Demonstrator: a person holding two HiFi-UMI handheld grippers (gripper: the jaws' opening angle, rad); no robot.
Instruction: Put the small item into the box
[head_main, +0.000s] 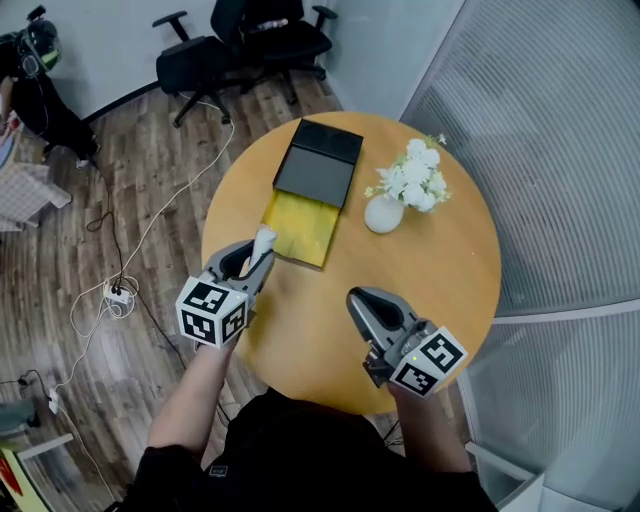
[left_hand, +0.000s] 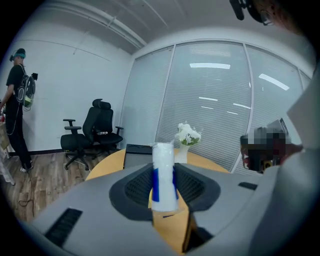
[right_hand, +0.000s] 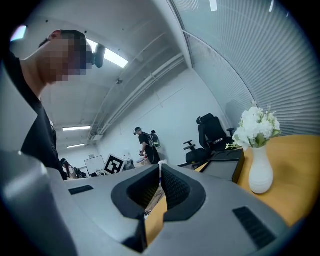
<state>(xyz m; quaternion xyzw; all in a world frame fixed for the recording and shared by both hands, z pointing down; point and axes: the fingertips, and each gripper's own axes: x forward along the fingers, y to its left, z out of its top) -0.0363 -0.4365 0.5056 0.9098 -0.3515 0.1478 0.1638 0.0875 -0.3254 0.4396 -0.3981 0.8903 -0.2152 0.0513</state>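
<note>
Yellow lining shows where the box (head_main: 301, 226) lies open on the round wooden table (head_main: 445, 275). Its black part (head_main: 320, 160) sits at the far end and the yellow part is nearer to you.

Your left gripper (head_main: 262, 252) is clamped on the small item (left_hand: 164, 175), a white tube-like piece with a blue band. It stands upright between the two pads and rises above their tips. From the head view, the item hangs over the left edge of the table, just beside the near left corner of the yellow part and not inside the box.

Your right gripper (head_main: 358, 298) is over the near side of the table, well apart from the box. Its jaws are drawn together with nothing between them.

A white vase (head_main: 383, 213) of white flowers (head_main: 415, 180) stands on the table just to the right of the box, not touching it.

Beyond the table, black office chairs (head_main: 250, 40) stand on the wood floor. White cables run to a power strip (head_main: 118, 293) on your left. In the left gripper view, a person (left_hand: 17, 100) in dark clothes stands by the far wall.
</note>
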